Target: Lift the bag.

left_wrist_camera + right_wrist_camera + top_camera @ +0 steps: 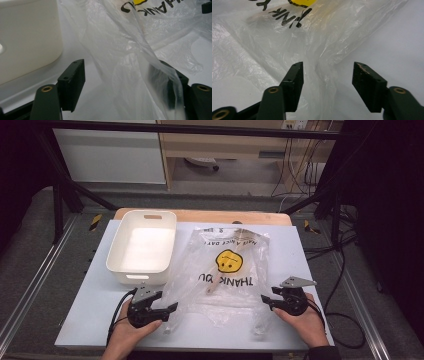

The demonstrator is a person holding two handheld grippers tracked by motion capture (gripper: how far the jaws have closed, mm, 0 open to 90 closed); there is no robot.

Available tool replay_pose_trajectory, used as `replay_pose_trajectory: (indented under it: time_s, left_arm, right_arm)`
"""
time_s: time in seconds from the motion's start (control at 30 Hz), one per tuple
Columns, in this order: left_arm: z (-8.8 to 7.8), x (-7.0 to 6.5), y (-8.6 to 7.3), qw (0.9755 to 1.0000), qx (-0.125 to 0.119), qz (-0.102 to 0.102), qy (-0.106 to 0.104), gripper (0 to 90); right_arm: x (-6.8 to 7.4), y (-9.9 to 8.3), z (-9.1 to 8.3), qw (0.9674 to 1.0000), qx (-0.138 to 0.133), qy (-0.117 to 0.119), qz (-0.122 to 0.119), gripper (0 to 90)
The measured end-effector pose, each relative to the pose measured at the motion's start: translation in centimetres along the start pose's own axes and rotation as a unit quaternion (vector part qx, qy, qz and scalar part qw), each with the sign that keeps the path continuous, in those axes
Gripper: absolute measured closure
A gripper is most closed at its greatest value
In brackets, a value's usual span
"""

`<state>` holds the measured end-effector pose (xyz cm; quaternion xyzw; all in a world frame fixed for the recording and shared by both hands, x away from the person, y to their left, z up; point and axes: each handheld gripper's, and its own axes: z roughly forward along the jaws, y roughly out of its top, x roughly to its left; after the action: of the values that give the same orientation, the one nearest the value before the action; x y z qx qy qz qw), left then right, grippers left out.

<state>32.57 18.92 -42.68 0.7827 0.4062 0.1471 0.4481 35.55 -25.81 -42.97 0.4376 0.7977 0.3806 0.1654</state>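
- High view, nearest edge: the person's hands come in from the bottom, each holding a gripper at a near corner of the plastic bag point(227, 275).
- Left gripper point(172, 309) has its jaws spread; in the left gripper view a fold of bag film drapes over one jaw, and the pads do not press on it.
- Right gripper point(264, 301) also has its jaws apart; in the right gripper view crumpled film lies between them, unpinched.
- Bag lies flat on the worktop point(90, 310), clear, printed with "THANK YOU" and a yellow smiley face point(229, 260).
- A wooden spoon point(231, 259) shows through the film, inside the bag.
- Farther left, a white bin point(123, 270) stands just beside the bag.
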Motion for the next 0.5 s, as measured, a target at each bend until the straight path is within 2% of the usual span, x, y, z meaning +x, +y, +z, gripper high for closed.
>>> replay_pose_trajectory:
  time_s: [0.13, 0.3, 0.43, 0.5]
  left_arm:
    - [-0.39, 0.00, 0.07, 0.9999, -0.011, -0.001, 0.000, 22.7]
    - [-0.54, -0.11, 0.30, 0.9996, -0.027, -0.012, -0.003, 16.7]
    - [-0.19, -0.45, 0.52, 0.9991, -0.037, -0.018, -0.008, 13.6]
    - [-0.05, -0.75, 0.56, 0.9992, -0.039, -0.010, -0.004, 13.6]
  right_arm:
    - [0.08, 0.06, 0.11, 1.0000, -0.005, -0.004, -0.001, 31.0]
    - [0.24, 0.17, 0.38, 0.9999, -0.006, -0.011, 0.001, 19.5]
    - [0.27, 0.26, 0.45, 0.9998, -0.008, -0.015, 0.004, 17.4]
    - [0.31, 0.27, 0.46, 0.9999, -0.006, -0.014, 0.002, 16.7]
